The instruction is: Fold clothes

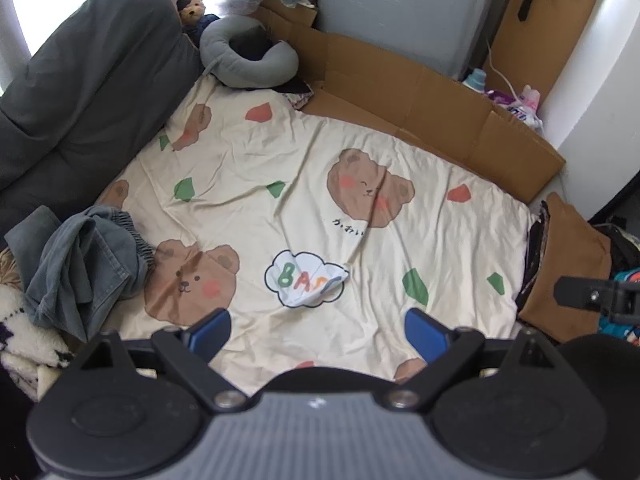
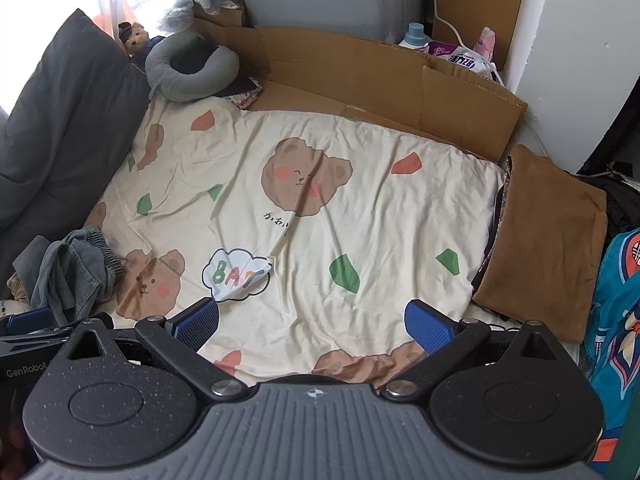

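A crumpled grey-blue garment (image 1: 80, 264) (image 2: 76, 272) lies in a heap at the left edge of the cream bear-print bedsheet (image 1: 312, 208) (image 2: 304, 240). A folded brown garment (image 1: 568, 272) (image 2: 544, 248) rests on a dark stack at the sheet's right edge. My left gripper (image 1: 318, 334) hovers open over the near middle of the sheet, nothing between its blue pads (image 1: 212, 332). My right gripper (image 2: 314, 324) is open too, above the near part of the sheet, and its black tip (image 1: 596, 296) shows at the right in the left wrist view.
A dark grey cushion (image 1: 80, 92) lines the left side. A grey neck pillow (image 1: 248, 60) and a small plush toy (image 1: 194, 8) sit at the far corner. Flattened cardboard (image 1: 420, 100) runs along the back. Teal patterned cloth (image 2: 616, 320) lies far right, bottles (image 2: 416, 36) behind the cardboard.
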`<state>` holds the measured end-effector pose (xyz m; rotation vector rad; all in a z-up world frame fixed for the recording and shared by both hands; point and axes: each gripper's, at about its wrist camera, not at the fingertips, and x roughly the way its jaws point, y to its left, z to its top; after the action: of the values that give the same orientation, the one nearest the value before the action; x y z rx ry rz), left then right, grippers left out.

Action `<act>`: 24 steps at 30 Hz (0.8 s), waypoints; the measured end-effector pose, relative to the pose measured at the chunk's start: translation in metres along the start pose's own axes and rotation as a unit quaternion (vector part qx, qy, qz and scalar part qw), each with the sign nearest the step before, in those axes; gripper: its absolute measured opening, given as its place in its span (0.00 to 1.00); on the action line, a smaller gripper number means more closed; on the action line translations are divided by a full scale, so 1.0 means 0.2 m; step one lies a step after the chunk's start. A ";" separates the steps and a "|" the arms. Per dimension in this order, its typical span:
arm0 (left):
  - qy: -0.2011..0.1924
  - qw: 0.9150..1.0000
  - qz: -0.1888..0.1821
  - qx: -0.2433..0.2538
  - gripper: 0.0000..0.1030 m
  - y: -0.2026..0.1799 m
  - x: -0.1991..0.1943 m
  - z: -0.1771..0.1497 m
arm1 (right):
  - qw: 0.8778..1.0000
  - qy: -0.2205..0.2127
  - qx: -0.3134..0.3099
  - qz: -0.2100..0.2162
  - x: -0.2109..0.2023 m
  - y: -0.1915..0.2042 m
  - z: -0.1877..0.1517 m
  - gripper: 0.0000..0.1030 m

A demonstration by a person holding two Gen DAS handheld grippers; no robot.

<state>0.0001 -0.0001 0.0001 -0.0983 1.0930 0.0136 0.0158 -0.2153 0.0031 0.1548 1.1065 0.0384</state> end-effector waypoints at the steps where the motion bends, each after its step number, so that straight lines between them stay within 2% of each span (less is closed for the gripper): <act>1: 0.001 1.000 0.002 0.001 0.92 0.00 0.00 0.00 | 1.000 0.000 0.000 0.000 0.00 0.00 0.00 0.99; 24: 0.000 1.000 -0.004 -0.004 0.92 0.01 0.01 0.00 | 1.000 -0.003 -0.002 -0.003 0.00 0.00 0.01 0.99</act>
<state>0.0012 0.0017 -0.0011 -0.1101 1.0930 0.0119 0.0168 -0.2163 0.0044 0.1474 1.1014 0.0352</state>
